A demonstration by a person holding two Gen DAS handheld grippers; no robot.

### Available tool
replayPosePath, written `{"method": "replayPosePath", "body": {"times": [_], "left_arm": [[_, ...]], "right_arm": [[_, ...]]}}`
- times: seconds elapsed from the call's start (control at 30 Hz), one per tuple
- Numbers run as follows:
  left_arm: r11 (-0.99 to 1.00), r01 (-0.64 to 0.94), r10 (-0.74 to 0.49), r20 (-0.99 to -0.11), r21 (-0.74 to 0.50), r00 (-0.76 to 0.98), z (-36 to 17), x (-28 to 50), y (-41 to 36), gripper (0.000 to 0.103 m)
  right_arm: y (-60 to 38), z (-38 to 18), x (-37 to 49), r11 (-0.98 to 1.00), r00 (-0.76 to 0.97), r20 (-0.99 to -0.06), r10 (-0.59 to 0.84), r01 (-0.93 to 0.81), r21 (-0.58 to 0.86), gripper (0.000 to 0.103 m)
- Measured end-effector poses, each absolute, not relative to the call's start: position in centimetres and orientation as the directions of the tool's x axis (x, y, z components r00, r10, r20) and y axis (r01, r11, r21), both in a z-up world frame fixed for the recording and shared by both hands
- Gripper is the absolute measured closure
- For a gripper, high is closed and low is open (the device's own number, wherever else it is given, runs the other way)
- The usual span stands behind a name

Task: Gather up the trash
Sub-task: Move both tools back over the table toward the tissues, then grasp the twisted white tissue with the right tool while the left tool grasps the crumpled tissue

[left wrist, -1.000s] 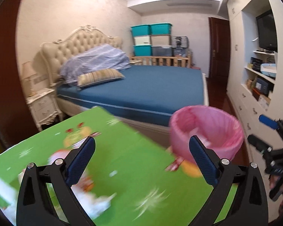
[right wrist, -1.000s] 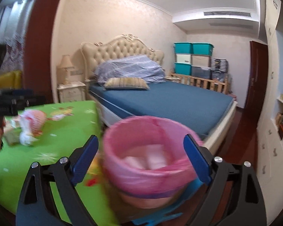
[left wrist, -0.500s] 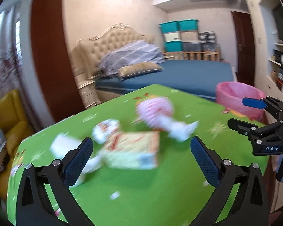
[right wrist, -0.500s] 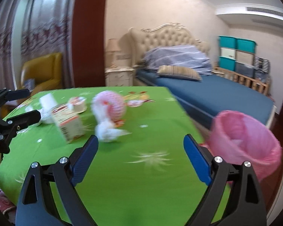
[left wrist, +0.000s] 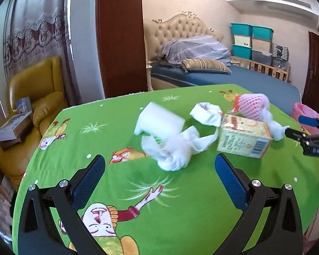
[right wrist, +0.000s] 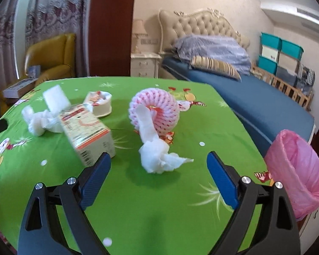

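Note:
Trash lies on a green cartoon tablecloth (left wrist: 180, 208) (right wrist: 159, 201). My left gripper (left wrist: 159, 167) is open, its jaws wide, just short of a crumpled white tissue (left wrist: 174, 148). Behind that lie a white foam block (left wrist: 159, 121), a torn paper cup (left wrist: 206, 112), a printed carton (left wrist: 244, 137) and a pink foam fruit net (left wrist: 253, 106). My right gripper (right wrist: 158, 163) is open too, with a white tissue wad (right wrist: 157, 157) just beyond its fingertips. The carton (right wrist: 87, 131) stands by its left finger, the fruit net (right wrist: 154, 110) behind. A pink-lined bin (right wrist: 297, 165) stands off the table's right edge.
A blue bed (right wrist: 255, 97) with pillows lies beyond the table. A yellow armchair (left wrist: 36, 89) holding boxes stands at the left by curtains. A cream nightstand (right wrist: 145, 65) and stacked storage bins (left wrist: 251, 40) stand at the back. My right gripper (left wrist: 308, 140) shows at the left view's right edge.
Both views swung left from the bed and the pink bin onto the table. The trash pile came into view and now lies close in front of both open grippers.

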State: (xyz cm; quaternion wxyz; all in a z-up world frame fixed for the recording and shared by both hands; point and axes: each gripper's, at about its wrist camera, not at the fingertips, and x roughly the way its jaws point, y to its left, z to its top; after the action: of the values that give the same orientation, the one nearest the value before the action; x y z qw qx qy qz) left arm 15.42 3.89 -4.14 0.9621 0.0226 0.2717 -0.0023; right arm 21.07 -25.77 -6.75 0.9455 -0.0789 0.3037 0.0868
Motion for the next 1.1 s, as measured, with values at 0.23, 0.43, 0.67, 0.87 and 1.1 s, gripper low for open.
{"method": "replayPosePath", "body": {"times": [0.23,0.43,0.67,0.87,1.1], "left_arm": [[0.998,0.025,0.008,-0.564,0.051,0.825,-5.0,17.4,4.0,0.006],[0.999,0.045,-0.020,-0.604,0.025,0.797,-5.6,19.3,3.7,0.006],[0.999,0.033,-0.041,-0.664,-0.025,0.747,-6.8,21.8,3.5,0.006],[0.999,0.036,-0.054,-0.695,-0.040,0.717,-7.6,23.4,2.9,0.010],[0.996,0.079,-0.080,-0.710,-0.035,0.699,-8.0,23.8,1.7,0.060]], "right_arm": [[-24.3,-7.7,24.5,0.970,0.775,-0.626,0.088,-0.211,-0.125,0.019],[-24.4,-8.6,25.8,0.975,0.738,-0.672,0.067,-0.190,-0.111,0.027],[-25.1,-9.2,26.5,0.982,0.710,-0.700,0.078,-0.175,-0.068,0.059],[-24.1,-9.1,25.7,0.973,0.732,-0.678,0.076,-0.203,-0.110,0.074],[-23.9,-8.7,25.5,0.971,0.740,-0.668,0.078,-0.207,-0.116,0.075]]}}
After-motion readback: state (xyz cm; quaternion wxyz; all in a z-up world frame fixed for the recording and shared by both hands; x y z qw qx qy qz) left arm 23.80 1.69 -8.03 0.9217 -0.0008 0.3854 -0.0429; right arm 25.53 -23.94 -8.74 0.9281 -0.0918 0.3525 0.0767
